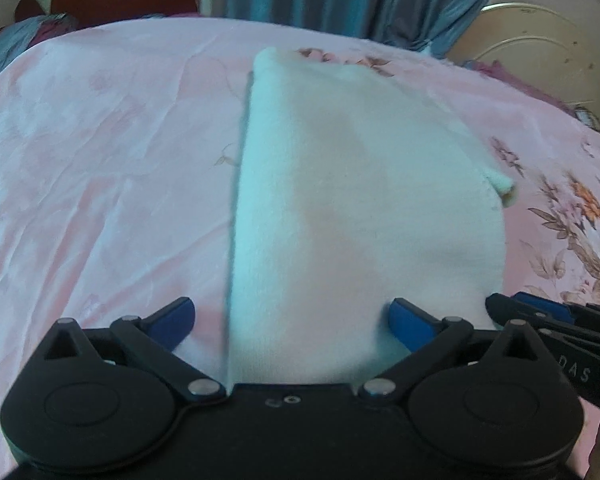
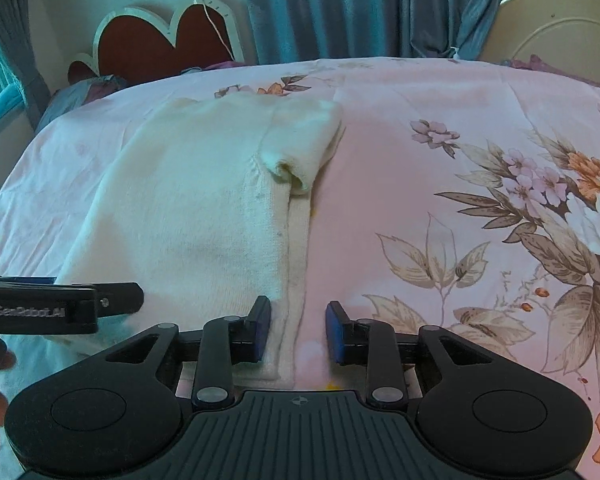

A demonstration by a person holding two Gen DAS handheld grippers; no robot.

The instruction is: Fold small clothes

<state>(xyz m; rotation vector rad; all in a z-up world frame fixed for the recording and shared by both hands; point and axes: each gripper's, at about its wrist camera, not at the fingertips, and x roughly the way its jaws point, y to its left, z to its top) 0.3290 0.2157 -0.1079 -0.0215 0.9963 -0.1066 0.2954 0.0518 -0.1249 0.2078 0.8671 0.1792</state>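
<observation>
A small cream-white knit top (image 1: 352,200) lies flat on the pink bedspread, folded lengthwise, with a short sleeve (image 2: 300,148) folded over its right side. My left gripper (image 1: 292,320) is open wide over the garment's near hem, its blue pads on either side of the hem's left part. My right gripper (image 2: 298,330) is open over the hem's right corner, with the garment's right edge (image 2: 296,280) between its pads. The right gripper also shows at the right edge of the left wrist view (image 1: 548,320), and the left gripper at the left of the right wrist view (image 2: 60,306).
The pink floral bedspread (image 2: 480,200) covers the bed all around the garment. A red headboard with a white rim (image 2: 160,36) and blue curtains (image 2: 360,8) stand beyond the far edge. A cream bed frame (image 2: 560,20) is at the far right.
</observation>
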